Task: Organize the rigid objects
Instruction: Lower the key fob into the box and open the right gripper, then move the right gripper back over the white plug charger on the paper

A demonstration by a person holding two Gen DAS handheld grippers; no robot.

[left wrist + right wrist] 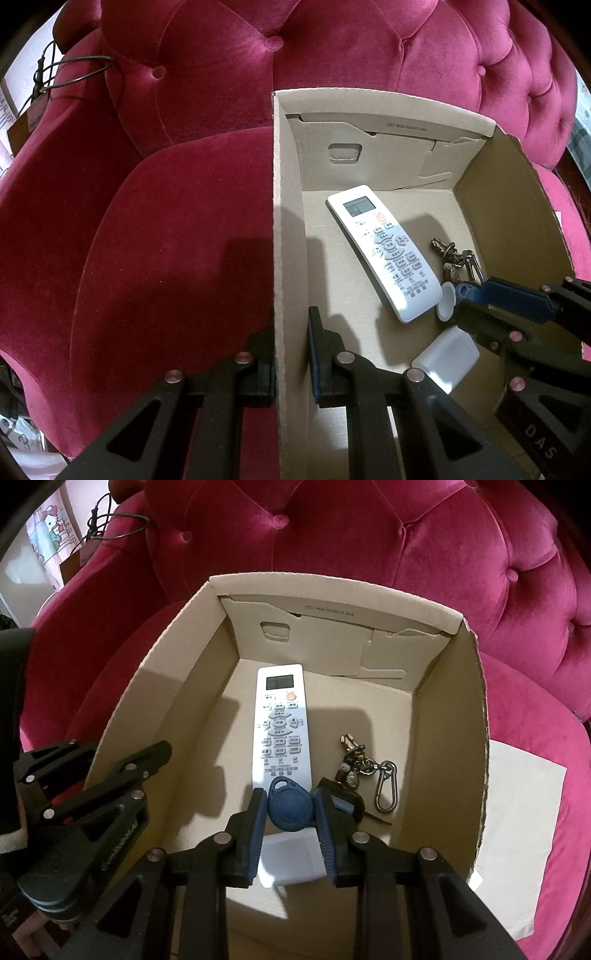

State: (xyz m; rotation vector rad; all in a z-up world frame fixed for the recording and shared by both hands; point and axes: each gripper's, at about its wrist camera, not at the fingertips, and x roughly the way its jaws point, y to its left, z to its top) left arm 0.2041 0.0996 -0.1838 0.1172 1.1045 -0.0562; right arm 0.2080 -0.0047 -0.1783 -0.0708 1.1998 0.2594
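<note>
An open cardboard box [291, 221] [155, 686] stands on a magenta armchair seat. Inside it lie a white remote [384, 251] [282, 731], a bunch of keys [454, 258] [358, 764] with a steel carabiner [386, 786], and a small white block [447, 360] [291, 860]. My left gripper [291, 365] [125, 753] is shut on the box's left wall, one finger inside and one outside. My right gripper [290, 812] [461, 304] hangs low inside the box, shut on a blue key fob [290, 805], just above the white block and the remote's near end.
The tufted velvet armchair [184, 221] [443, 572] surrounds the box on all sides. A white sheet [524, 812] lies on the seat right of the box. A dark cable [74, 70] and a brown tag hang over the left armrest.
</note>
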